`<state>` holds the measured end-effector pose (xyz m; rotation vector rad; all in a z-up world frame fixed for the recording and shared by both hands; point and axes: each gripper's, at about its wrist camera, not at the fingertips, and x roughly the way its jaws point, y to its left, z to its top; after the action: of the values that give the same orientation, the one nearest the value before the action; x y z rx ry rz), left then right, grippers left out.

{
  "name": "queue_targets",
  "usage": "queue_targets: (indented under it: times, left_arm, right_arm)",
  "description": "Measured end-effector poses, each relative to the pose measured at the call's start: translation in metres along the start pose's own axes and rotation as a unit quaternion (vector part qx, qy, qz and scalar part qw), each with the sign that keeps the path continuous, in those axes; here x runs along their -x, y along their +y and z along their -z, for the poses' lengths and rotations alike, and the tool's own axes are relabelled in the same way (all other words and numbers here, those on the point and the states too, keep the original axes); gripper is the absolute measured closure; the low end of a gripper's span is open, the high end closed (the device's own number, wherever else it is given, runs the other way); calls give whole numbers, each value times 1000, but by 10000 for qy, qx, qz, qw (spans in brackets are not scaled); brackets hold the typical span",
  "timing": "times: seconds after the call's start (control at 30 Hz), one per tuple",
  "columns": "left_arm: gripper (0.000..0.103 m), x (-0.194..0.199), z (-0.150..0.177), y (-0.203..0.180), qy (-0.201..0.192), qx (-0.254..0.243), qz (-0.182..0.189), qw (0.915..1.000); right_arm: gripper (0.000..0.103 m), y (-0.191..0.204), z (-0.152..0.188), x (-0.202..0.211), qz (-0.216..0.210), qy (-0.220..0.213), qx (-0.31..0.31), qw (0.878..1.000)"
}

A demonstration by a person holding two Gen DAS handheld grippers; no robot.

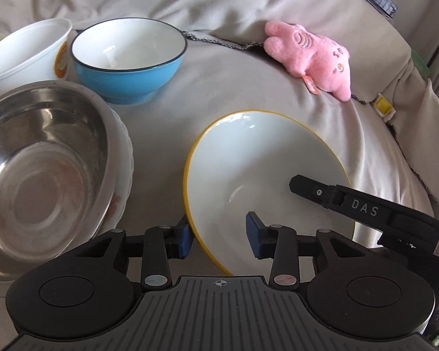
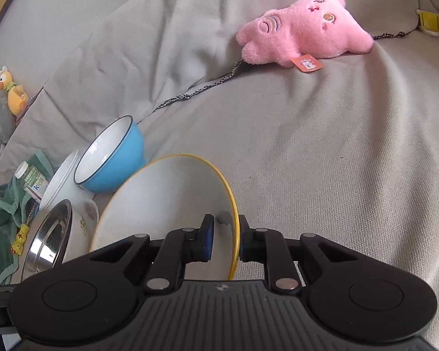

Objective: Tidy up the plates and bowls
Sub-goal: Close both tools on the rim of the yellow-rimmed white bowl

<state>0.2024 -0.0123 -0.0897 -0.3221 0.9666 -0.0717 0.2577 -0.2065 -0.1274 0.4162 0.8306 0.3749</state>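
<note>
A white bowl with a yellow rim (image 1: 257, 169) is tilted above the beige sofa cover. My right gripper (image 2: 223, 241) is shut on its rim (image 2: 234, 228) and shows in the left wrist view (image 1: 336, 199) over the bowl's right side. My left gripper (image 1: 218, 235) is open, its blue pads on either side of the bowl's near rim. A steel bowl (image 1: 41, 169) sits nested in a white flowered bowl (image 1: 123, 175) at the left. A blue bowl (image 1: 128, 58) and a white plastic tub (image 1: 29, 49) stand behind them.
A pink plush toy (image 1: 310, 55) lies at the back of the sofa seat, also in the right wrist view (image 2: 301, 32). A green cloth (image 2: 3, 219), a small bottle (image 2: 32, 181) and a plush owl (image 2: 8, 93) lie at the far left.
</note>
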Motion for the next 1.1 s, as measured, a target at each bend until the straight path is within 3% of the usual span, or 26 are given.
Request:
queue_targets:
  times: [0.43,0.57,0.83,1.1]
  left_arm:
    - [68,-2,-4,-1,-52,82,-267,9996]
    - [76,-2,-4,1,-69,144,-384,9991]
    - [76,-4,-5,-4,30,41,-563,9984]
    - [78,-9,-5,-1,221,118,-486,9985]
  right_arm:
    - [85,0,6,-1,-98,-32,21,9999]
    - [85,-1,6,-1,-149,-18,65,9999]
    - [85,3,7,-4,-44,-3,178,9998]
    - [85,4,8,-4,-62,21,191,9998]
